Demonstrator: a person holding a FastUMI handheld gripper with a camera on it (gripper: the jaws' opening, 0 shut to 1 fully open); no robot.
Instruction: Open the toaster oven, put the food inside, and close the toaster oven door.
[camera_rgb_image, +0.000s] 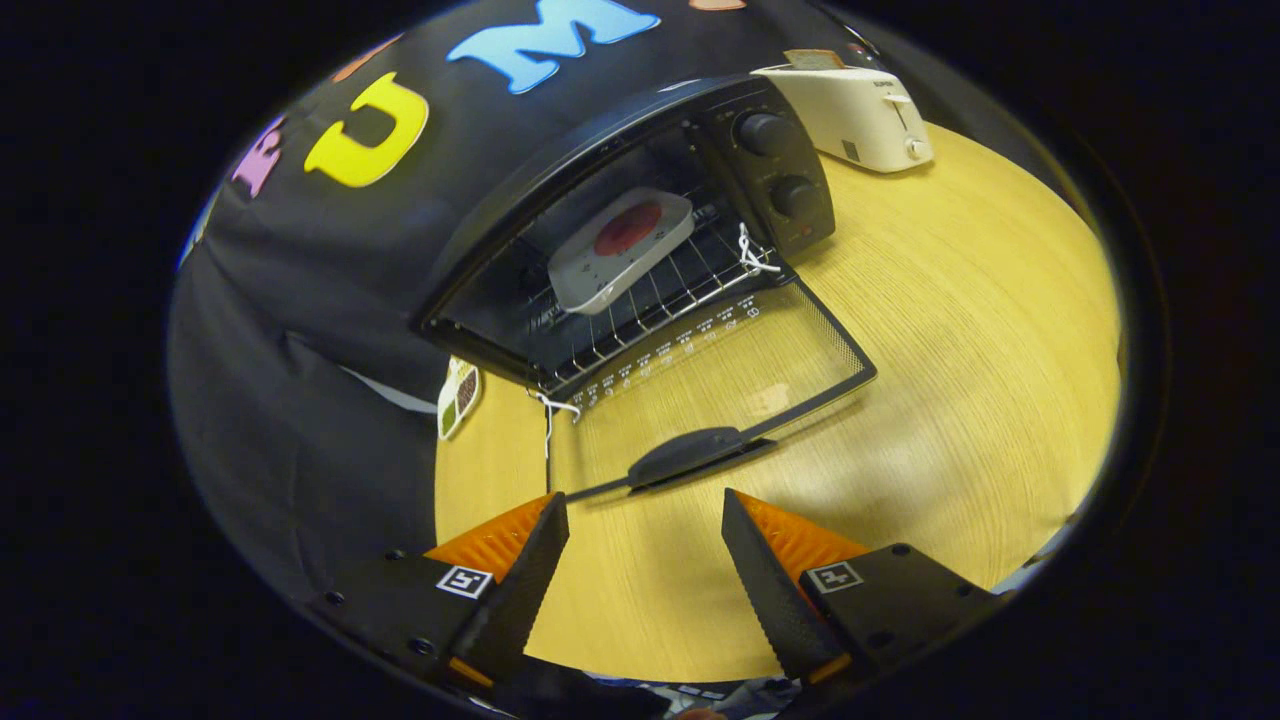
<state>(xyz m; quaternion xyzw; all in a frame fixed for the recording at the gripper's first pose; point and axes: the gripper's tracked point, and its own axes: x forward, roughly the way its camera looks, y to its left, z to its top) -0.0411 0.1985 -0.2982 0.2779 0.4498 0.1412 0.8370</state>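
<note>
A black toaster oven (770, 170) stands on the wooden table (980, 400) with its glass door (730, 370) folded down flat toward me. On the wire rack (690, 275) inside lies a white tray with red food (622, 245). The door's dark handle (690, 455) sits just ahead of my fingers. My gripper (645, 510) is open, a wide gap between the fingertips and nothing held, hovering just short of the handle.
A white pop-up toaster (860, 115) stands behind the oven on the right. White strings (755, 255) hang at both door hinges. A small card with coloured patches (458, 398) lies left of the oven. Black cloth covers the left side.
</note>
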